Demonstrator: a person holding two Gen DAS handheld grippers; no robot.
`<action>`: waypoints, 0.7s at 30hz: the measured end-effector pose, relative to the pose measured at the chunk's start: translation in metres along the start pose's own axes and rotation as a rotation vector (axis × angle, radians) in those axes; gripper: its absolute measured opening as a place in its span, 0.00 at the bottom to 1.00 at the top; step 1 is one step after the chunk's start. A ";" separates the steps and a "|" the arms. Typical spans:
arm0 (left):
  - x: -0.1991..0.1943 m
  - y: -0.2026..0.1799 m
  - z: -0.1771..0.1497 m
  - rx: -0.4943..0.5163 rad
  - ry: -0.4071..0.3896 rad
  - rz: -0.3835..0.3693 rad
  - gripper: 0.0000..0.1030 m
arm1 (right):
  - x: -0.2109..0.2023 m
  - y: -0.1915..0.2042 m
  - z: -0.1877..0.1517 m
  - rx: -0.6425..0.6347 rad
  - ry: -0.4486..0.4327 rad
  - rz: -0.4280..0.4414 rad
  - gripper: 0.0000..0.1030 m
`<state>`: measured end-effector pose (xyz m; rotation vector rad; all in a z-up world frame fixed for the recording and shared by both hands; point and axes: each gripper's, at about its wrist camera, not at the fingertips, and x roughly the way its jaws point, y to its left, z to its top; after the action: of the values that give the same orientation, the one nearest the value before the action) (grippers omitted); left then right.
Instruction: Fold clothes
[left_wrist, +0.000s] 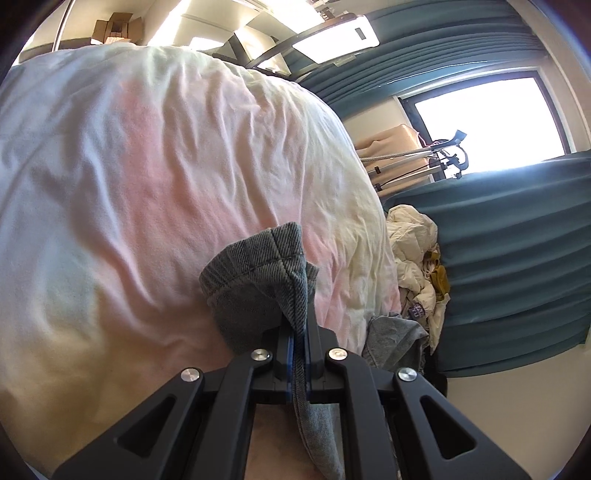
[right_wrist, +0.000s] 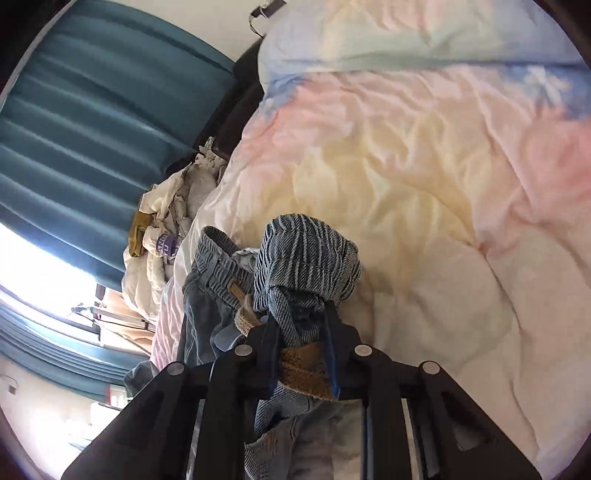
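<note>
Jeans (left_wrist: 258, 280) hem pinched between left fingers (left_wrist: 284, 343), waistband (right_wrist: 306, 266) between right fingers (right_wrist: 330, 354)

The left gripper (left_wrist: 297, 332) is clamping a hemmed edge of grey denim garment (left_wrist: 258, 273), its jaws closed tight on the fabric, which is bunching above the fingers and trailing down below them. Behind it a pastel comforter (left_wrist: 166, 155), pink, white and pale yellow, is lying rumpled across the bed. To the right, a pile of cream and mustard clothes (left_wrist: 413, 251) is sitting beside the bed's edge, with teal curtains (left_wrist: 517, 266) hanging near a bright window (left_wrist: 487, 125).
</note>
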<state>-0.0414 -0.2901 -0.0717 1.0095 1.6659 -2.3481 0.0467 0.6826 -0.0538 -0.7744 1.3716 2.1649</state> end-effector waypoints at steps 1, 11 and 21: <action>-0.002 0.000 0.001 -0.019 0.011 -0.040 0.03 | -0.005 0.010 0.006 -0.003 -0.012 0.012 0.16; -0.028 0.031 -0.012 -0.090 0.145 -0.002 0.03 | -0.044 0.025 0.035 -0.052 -0.117 0.016 0.15; -0.016 0.057 -0.037 -0.056 0.208 0.286 0.04 | -0.002 -0.089 -0.004 0.022 -0.020 -0.139 0.12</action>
<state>0.0119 -0.2857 -0.1159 1.4167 1.5183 -2.0636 0.1065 0.7147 -0.1122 -0.8134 1.2902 2.0414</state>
